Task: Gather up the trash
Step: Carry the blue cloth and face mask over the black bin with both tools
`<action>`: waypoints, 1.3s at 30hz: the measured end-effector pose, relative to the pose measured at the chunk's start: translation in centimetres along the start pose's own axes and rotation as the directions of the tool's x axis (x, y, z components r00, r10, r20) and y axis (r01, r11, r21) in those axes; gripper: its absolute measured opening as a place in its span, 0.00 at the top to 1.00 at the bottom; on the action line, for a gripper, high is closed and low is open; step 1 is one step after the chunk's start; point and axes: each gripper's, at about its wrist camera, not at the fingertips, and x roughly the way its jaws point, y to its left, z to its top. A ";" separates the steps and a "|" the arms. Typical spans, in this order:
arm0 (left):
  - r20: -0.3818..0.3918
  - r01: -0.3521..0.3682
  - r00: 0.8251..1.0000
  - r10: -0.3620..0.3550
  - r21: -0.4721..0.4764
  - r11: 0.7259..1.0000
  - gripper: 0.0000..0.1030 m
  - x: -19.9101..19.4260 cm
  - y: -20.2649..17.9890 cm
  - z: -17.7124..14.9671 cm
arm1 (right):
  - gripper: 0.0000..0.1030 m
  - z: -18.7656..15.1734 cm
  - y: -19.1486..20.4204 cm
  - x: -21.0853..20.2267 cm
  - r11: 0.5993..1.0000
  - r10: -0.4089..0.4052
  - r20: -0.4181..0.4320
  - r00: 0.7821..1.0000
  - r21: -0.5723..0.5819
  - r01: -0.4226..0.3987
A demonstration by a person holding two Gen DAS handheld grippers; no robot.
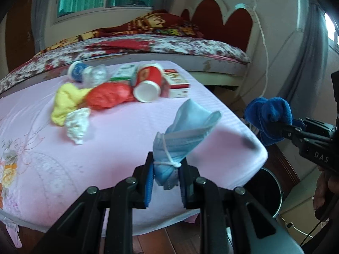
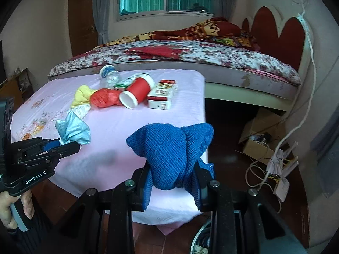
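My left gripper (image 1: 166,169) is shut on a crumpled light-blue face mask (image 1: 186,131), held above the near right corner of the pink-covered table (image 1: 106,148). My right gripper (image 2: 172,177) is shut on a bunched blue knitted cloth (image 2: 169,154), just off that same corner. Each gripper shows in the other's view: the right gripper (image 1: 281,127) with the blue cloth (image 1: 269,112), the left gripper (image 2: 63,146) with the mask (image 2: 74,131). On the table lie a red paper cup (image 1: 148,82), a red plastic bag (image 1: 108,95), a yellow wad (image 1: 67,101), a white crumpled tissue (image 1: 77,124), a crushed clear bottle (image 1: 91,74) and a red-and-white carton (image 1: 175,82).
A bin with a metal rim (image 1: 273,192) stands on the floor below the table's right corner. Behind the table is a bed (image 2: 190,53) with a red headboard. A cardboard box (image 2: 258,135) and tangled cables (image 2: 273,169) lie on the floor at right.
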 end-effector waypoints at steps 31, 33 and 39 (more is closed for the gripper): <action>-0.153 0.285 0.956 -0.249 0.292 0.913 0.79 2.8 -19.7 -3.7 | 0.67 -13.0 -13.6 -5.9 0.975 -0.142 -0.129 0.981 0.151 0.161; -0.179 0.307 0.948 -0.263 0.305 0.902 0.79 3.2 -20.7 -4.3 | 0.67 -13.7 -14.2 -5.7 0.975 -0.134 -0.148 0.980 0.156 0.157; -0.262 0.358 0.924 -0.280 0.326 0.875 0.79 5.1 -22.9 -6.1 | 0.67 -16.2 -15.9 -5.1 0.972 -0.120 -0.201 0.972 0.176 0.156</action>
